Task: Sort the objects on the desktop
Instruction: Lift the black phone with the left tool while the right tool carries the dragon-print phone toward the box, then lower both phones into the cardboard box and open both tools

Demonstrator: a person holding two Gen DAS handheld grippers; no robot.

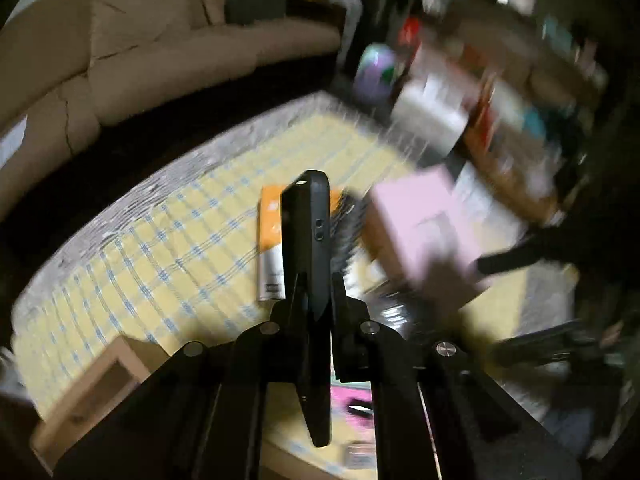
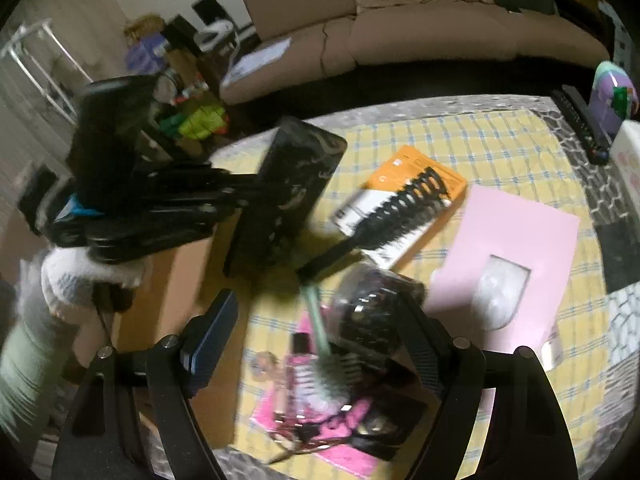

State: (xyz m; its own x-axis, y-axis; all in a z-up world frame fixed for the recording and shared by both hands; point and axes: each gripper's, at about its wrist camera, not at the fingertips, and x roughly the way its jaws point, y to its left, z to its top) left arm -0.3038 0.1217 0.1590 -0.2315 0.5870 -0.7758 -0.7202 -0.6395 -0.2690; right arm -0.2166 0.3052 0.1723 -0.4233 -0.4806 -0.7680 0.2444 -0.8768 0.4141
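Note:
My left gripper [image 1: 310,280] is shut on a black phone in a case [image 1: 306,248], held edge-on above the yellow checked tablecloth [image 1: 160,248]. In the right wrist view the same phone [image 2: 288,196] hangs in the left gripper [image 2: 240,196] over a cardboard box [image 2: 180,280]. My right gripper [image 2: 316,328] is open and empty above a pile: a green brush [image 2: 326,364], a clear-packed dark item [image 2: 372,304] and a pink package [image 2: 316,420]. A black hairbrush [image 2: 384,216] lies on an orange box [image 2: 416,184]. A pink mouse box [image 2: 508,264] lies to the right.
A beige sofa [image 2: 400,28] stands behind the table. A black remote [image 2: 580,120] and a white pack [image 2: 628,152] lie at the far right edge. A wooden box [image 1: 92,392] sits at the table's near left. Cluttered shelves [image 1: 500,92] stand at the right.

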